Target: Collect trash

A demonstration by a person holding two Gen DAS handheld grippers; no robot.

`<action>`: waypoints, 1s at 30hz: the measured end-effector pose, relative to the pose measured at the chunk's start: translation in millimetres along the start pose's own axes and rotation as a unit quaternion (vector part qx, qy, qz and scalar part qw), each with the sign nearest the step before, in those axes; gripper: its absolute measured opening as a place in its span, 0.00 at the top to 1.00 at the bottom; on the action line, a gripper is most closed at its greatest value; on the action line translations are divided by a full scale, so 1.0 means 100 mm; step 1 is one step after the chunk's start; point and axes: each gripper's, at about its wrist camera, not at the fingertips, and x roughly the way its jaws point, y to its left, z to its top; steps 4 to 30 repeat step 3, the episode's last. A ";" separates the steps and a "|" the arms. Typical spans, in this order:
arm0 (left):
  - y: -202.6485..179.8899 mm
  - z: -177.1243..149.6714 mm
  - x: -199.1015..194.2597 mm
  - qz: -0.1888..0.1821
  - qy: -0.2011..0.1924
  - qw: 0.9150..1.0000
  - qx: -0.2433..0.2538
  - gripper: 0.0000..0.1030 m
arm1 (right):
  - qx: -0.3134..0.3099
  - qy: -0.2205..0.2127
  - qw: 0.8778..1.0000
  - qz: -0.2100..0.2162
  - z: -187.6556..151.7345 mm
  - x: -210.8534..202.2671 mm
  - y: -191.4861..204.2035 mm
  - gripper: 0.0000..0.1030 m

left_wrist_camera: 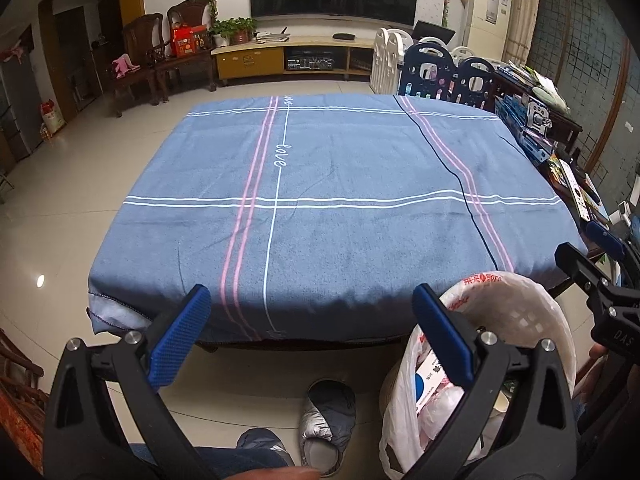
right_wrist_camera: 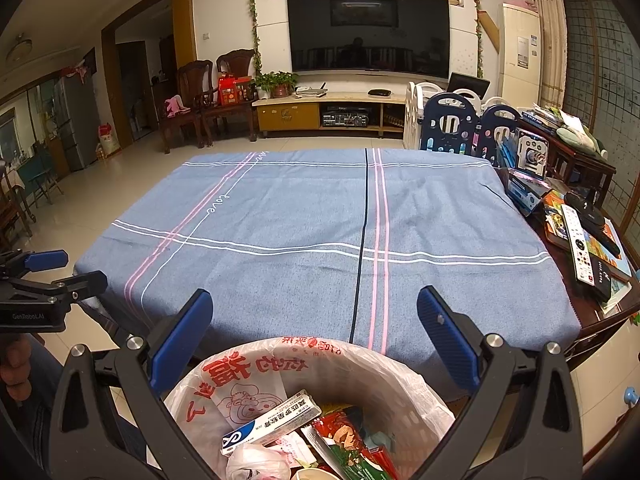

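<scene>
Beside the desk's blue "love"-lettered cloth [right_wrist_camera: 304, 216], white bin with red-printed plastic liner [right_wrist_camera: 360, 364] holding a blue-and-white carton [right_wrist_camera: 272, 420], left hand-held gripper [left_wrist_camera: 312, 320] open and empty, right hand-held gripper [right_wrist_camera: 316, 320] likewise, "GenRobot.AI" on the left's body.

**Two wrist cameras looking across one table**

Both fisheye cameras are sitting low at the near edge of the blue striped cloth-covered table [left_wrist_camera: 320, 184], facing the far wall with its large dark television [right_wrist_camera: 366, 32]. The left one is hanging further left, catching the white plastic-lined waste basket [left_wrist_camera: 516, 320] at its lower right; the right one is peering almost straight down into that basket [right_wrist_camera: 360, 364]. Each is catching the other gripper at its frame edge.
</scene>
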 end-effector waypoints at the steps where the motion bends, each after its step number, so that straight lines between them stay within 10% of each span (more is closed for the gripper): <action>1: 0.01 0.00 0.01 0.000 0.002 1.000 -0.002 0.03 | 0.000 0.001 1.000 0.000 0.00 0.00 -0.01 0.03; 30: 0.02 0.00 0.02 0.001 0.006 1.000 -0.008 0.03 | 0.000 0.002 1.000 0.000 -0.01 0.01 0.00 0.03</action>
